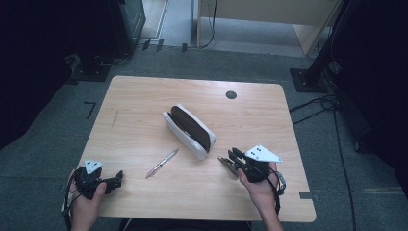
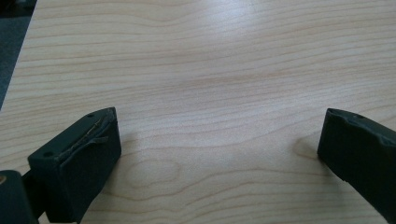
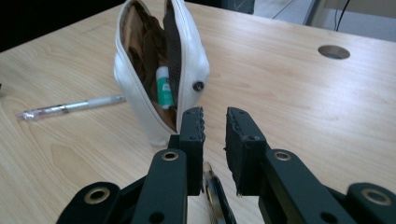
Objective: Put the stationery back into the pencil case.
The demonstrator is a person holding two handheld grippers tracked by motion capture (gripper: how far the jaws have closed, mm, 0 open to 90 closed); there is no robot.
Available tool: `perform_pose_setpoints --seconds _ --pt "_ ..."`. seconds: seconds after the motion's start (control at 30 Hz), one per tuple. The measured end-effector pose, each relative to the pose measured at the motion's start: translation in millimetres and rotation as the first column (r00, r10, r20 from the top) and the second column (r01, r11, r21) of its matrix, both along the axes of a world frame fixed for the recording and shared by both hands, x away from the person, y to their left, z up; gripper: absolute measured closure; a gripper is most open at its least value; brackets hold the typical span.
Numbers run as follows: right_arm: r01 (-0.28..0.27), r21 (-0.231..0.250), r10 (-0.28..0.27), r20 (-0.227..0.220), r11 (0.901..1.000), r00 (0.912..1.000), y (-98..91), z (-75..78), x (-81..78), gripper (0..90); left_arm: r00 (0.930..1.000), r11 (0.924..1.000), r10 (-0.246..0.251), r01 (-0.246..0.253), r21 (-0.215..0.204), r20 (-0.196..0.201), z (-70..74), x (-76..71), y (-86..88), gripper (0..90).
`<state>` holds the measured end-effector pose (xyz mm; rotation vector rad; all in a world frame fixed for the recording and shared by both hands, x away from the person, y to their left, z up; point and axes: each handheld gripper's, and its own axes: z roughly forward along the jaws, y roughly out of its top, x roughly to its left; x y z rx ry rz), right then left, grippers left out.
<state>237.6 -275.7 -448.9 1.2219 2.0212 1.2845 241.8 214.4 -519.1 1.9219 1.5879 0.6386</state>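
Note:
A white pouch (image 1: 188,130) with a brown lining lies unzipped at the middle of the table (image 1: 144,96). In the right gripper view its mouth (image 3: 154,70) faces me, and a white and green tube (image 3: 163,88) stands inside. A clear pen (image 1: 162,163) lies left of the pouch on the wood. My right gripper (image 1: 232,156) sits just right of the pouch's near end, its jaws a narrow gap apart (image 3: 215,116) with nothing between them. A slim dark thing with a brass part (image 3: 215,191) lies on the table under those jaws. My left gripper (image 1: 118,179) rests at the near left corner, wide open (image 2: 219,140) over bare wood.
A round cable hole (image 1: 231,95) sits in the table's far right part. Cables (image 1: 317,108) run over the grey carpet to the right. Dark stands and equipment (image 1: 120,29) ring the far side.

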Motion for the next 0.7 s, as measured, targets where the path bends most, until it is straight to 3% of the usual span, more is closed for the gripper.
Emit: perform_pose_setpoints --seconds 0.7 --pt "0.017 -0.002 -0.017 -0.083 0.9999 0.9964 -23.8 -33.3 -20.6 71.8 1.0 1.0 0.0 0.0 0.0 0.0 0.0 0.0 0.0 0.0"
